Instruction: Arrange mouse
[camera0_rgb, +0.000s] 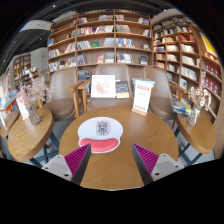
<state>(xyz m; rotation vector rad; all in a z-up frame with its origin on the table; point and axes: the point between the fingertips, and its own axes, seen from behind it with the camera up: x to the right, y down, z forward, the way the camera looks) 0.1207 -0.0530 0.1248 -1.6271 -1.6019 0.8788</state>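
A small grey mouse (102, 128) lies on a round white mouse pad (101, 133) with a red wrist rest (99, 144) at its near side. The pad sits on a round wooden table (130, 135), just ahead of my fingers. My gripper (112, 160) is open above the table's near part, its two magenta pads (78, 157) spread wide with only bare wood between them. The mouse lies beyond the fingertips, slightly toward the left finger.
Two white sign cards (142, 95) stand at the table's far edge. A second round table (28, 135) with a flower vase (33, 110) stands to the left, another table (198, 130) to the right. Wooden bookshelves (105, 45) fill the back wall.
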